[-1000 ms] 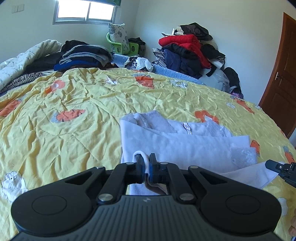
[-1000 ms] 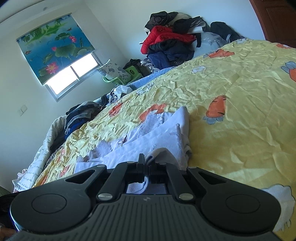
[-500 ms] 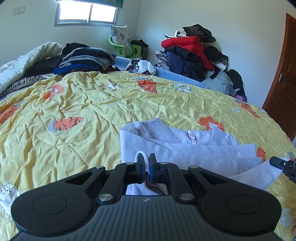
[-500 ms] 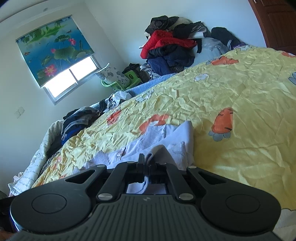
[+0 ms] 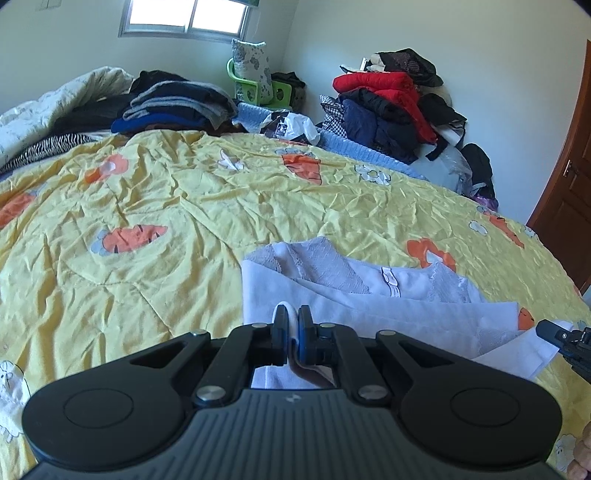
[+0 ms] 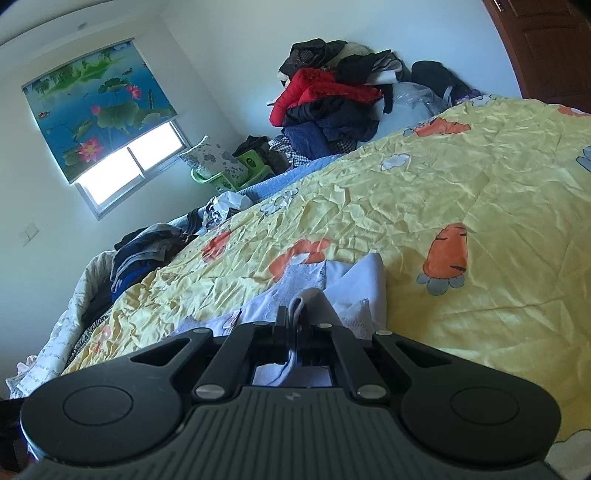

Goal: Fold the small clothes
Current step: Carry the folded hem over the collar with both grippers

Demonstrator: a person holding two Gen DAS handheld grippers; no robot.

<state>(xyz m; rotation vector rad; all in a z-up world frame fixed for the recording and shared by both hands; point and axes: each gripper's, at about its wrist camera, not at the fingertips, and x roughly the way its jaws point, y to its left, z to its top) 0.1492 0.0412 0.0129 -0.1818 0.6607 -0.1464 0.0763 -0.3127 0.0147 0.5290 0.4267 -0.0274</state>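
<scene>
your left gripper [image 5: 292, 325] is pinched closed on a fold of the pale lavender-white cotton garment with lace panels [image 5: 369, 295]; a rounded loop of its white edge bulges up between the two black fingers, which sit almost touching. your right gripper [image 6: 293, 325] is likewise clamped tight on the same garment [image 6: 354, 288], with a greyish peak of cloth standing up between its fingers and a thin strip trailing back under the jaws.

the garment lies spread across the near part of the yellow quilted bedspread with orange carrot prints [image 5: 147, 206], partly doubled over in soft layered folds. lace sections show along its far edge, with a small white label or bow near the middle of that edge. in the left wrist view the right gripper's black tip [image 5: 561, 338] shows at the right edge, at the garment's far corner; both tools hold the near hem, one at each end. a bit of your hand [image 5: 580, 461] shows at the lower right corner of that view.

beyond the bedspread: a stack of folded dark grey and blue clothes [image 5: 177, 103] at the far left, a heap of red, navy and black jackets [image 5: 391, 99] against the white wall, a green plastic chair with a floral cushion [image 5: 255, 81], a crumpled white plastic bag [image 5: 291, 125], a window [image 5: 184, 16] behind. the right wrist view shows a lotus-print roller blind [image 6: 96, 107] over that window and a brown wooden door [image 6: 550, 44] at upper right.
</scene>
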